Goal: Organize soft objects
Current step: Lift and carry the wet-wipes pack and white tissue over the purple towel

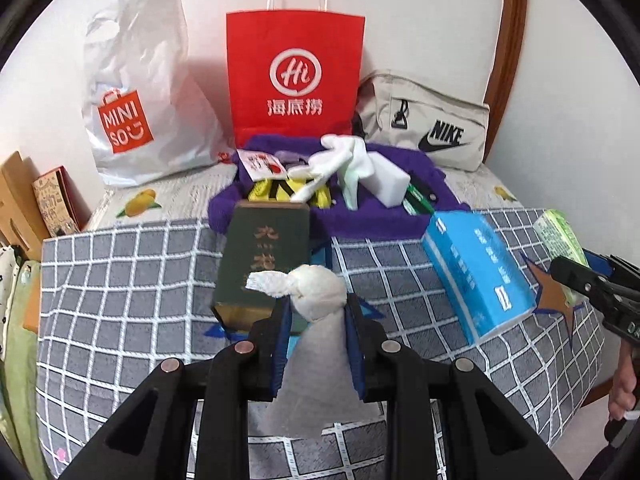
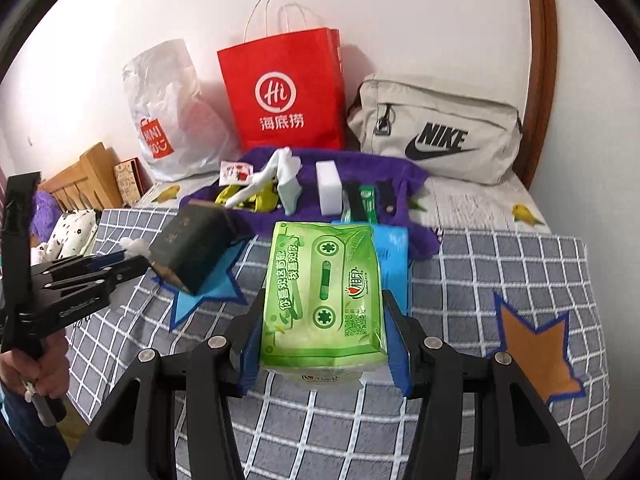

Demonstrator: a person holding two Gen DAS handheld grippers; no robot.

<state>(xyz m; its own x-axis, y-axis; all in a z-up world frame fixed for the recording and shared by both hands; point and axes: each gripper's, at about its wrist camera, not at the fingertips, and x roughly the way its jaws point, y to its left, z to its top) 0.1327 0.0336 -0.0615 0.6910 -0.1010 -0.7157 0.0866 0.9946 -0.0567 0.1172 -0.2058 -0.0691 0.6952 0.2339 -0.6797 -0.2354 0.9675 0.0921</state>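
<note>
The left gripper (image 1: 318,320) pinches a white knotted cloth (image 1: 316,300), soft and lumpy, held up over the gray checked blanket (image 1: 120,272). The right gripper (image 2: 324,320) squeezes a shiny green tissue pack (image 2: 324,292) with a cassette picture, above the same blanket, near the blue tissue pack (image 2: 394,252)

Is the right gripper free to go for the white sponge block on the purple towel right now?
Probably not yet: the right gripper is shut on the green tissue pack. The white sponge block itself lies uncovered on the purple towel, beyond the blue pack.
</note>
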